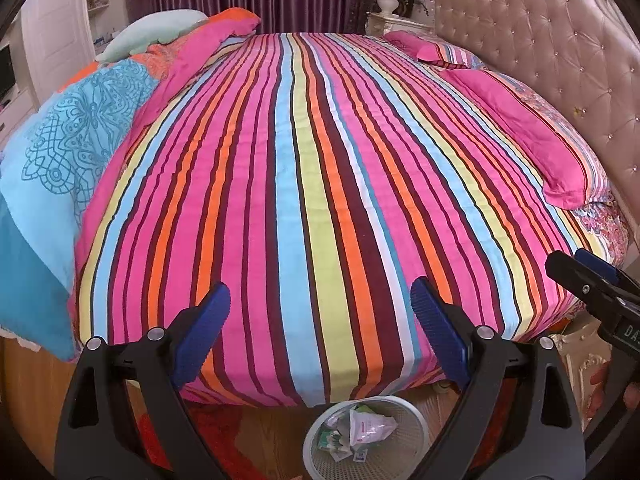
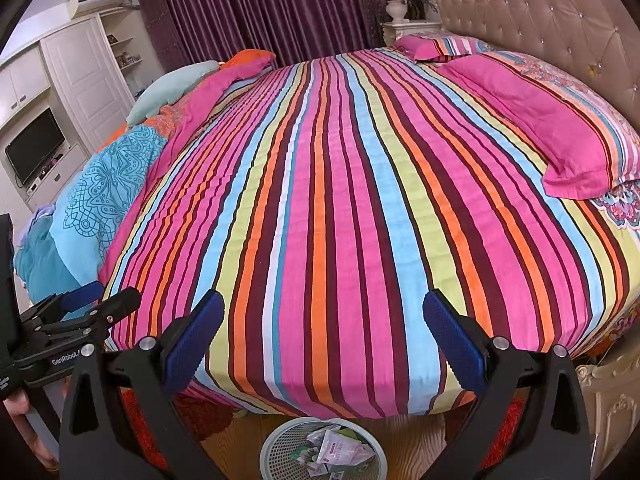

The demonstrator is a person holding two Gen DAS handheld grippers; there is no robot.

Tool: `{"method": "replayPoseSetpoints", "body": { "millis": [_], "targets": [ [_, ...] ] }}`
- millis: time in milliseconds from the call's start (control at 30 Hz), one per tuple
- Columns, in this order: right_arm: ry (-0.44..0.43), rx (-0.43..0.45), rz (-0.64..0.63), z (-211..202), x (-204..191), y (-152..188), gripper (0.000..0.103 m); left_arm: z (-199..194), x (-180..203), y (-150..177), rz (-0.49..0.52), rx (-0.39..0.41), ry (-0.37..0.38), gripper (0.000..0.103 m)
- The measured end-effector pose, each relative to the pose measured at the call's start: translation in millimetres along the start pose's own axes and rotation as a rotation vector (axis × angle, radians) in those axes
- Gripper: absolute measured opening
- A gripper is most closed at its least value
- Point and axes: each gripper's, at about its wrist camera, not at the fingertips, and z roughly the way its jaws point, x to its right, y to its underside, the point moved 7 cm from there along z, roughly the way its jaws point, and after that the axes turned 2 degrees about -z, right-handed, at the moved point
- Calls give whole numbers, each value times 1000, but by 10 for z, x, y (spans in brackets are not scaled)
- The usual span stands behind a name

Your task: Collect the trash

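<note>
A white mesh waste basket (image 1: 416,428) stands on the wooden floor at the foot of the bed, with several wrappers and packets (image 1: 370,426) inside. It also shows in the right wrist view (image 2: 276,450), with the packets (image 2: 340,446) in it. My left gripper (image 1: 320,304) is open and empty, above the bed's near edge and the basket. My right gripper (image 2: 323,312) is open and empty beside it. The right gripper's fingers (image 1: 580,276) show at the right of the left wrist view. The left gripper's fingers (image 2: 100,304) show at the left of the right wrist view.
A bed with a striped cover (image 1: 320,160) fills both views. Pink pillows (image 1: 532,136) lie by the tufted headboard (image 1: 560,40). A blue patterned quilt (image 1: 60,152) is bunched at the left. A red rug (image 2: 496,440) lies under the bed edge. A nightstand with a vase (image 2: 400,12) stands far back.
</note>
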Motion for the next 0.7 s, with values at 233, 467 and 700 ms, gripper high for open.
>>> {"method": "replayPoseSetpoints", "body": {
  "millis": [233, 467, 700],
  "targets": [
    [-5, -3, -2, -12, -24, 14, 95, -36, 14, -5, 20, 16, -42, 89],
    [-10, -14, 9, 6, -23, 49, 95, -81, 38, -4, 48, 38, -67, 89],
    [-11, -22, 7, 20, -14, 55, 95, -47, 49, 27, 27, 8, -23, 89]
  ]
}}
